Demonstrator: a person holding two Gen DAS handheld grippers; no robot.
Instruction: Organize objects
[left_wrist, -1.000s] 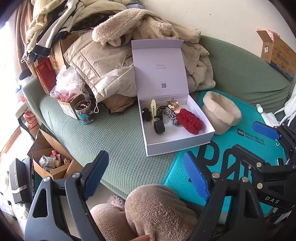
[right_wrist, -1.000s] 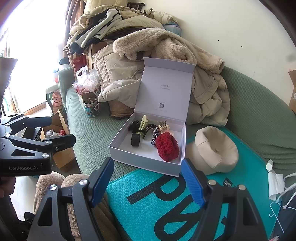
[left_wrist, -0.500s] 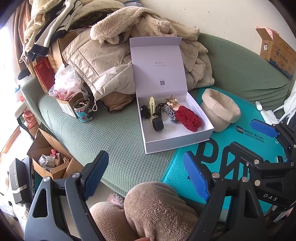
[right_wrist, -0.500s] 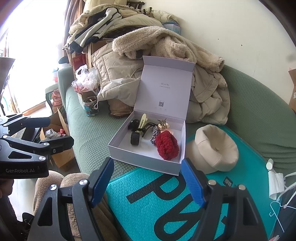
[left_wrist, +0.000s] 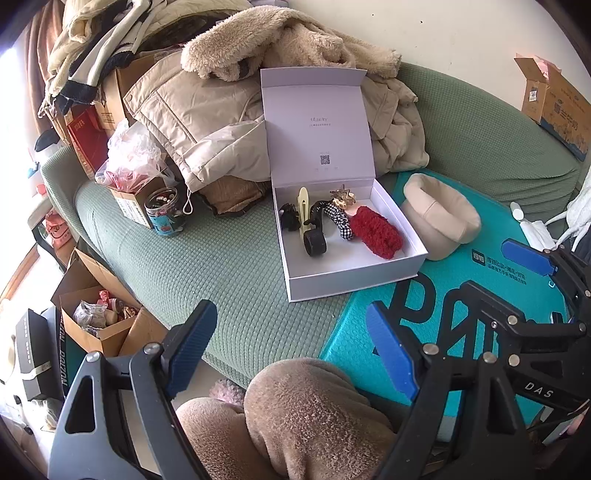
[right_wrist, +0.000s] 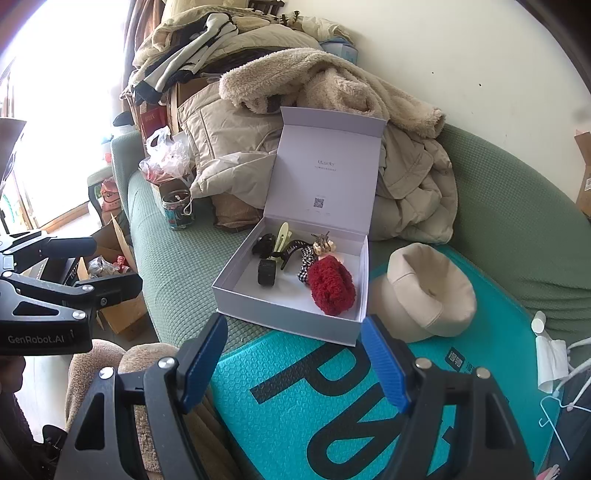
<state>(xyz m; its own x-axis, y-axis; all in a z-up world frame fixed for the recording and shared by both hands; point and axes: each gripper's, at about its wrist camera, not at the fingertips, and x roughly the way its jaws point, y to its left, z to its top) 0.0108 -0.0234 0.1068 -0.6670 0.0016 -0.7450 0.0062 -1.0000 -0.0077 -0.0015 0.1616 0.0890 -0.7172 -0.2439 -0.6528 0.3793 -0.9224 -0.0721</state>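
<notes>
An open white box (left_wrist: 351, 275) (right_wrist: 280, 317) sits on the green sofa with its lid upright. In it lie a red fuzzy scrunchie (left_wrist: 376, 232) (right_wrist: 330, 290), a checkered scrunchie (left_wrist: 338, 218), a pale yellow hair clip (left_wrist: 303, 206), a gold claw clip (left_wrist: 341, 195) and black hair pieces (left_wrist: 314, 243). A beige cap (left_wrist: 439, 218) (right_wrist: 424, 295) rests to the right of the box on a teal mat (right_wrist: 332, 406). My left gripper (left_wrist: 288, 325) and my right gripper (right_wrist: 293, 332) both hover short of the box, open and holding nothing.
Coats and fleece (left_wrist: 207, 110) are piled behind the box. A jar (left_wrist: 164, 214), a plastic bag (left_wrist: 129, 158) and cartons stand at the sofa's left end. An open cardboard box (left_wrist: 99, 317) is on the floor. A person's fuzzy-trousered knees (left_wrist: 295, 413) lie below the grippers.
</notes>
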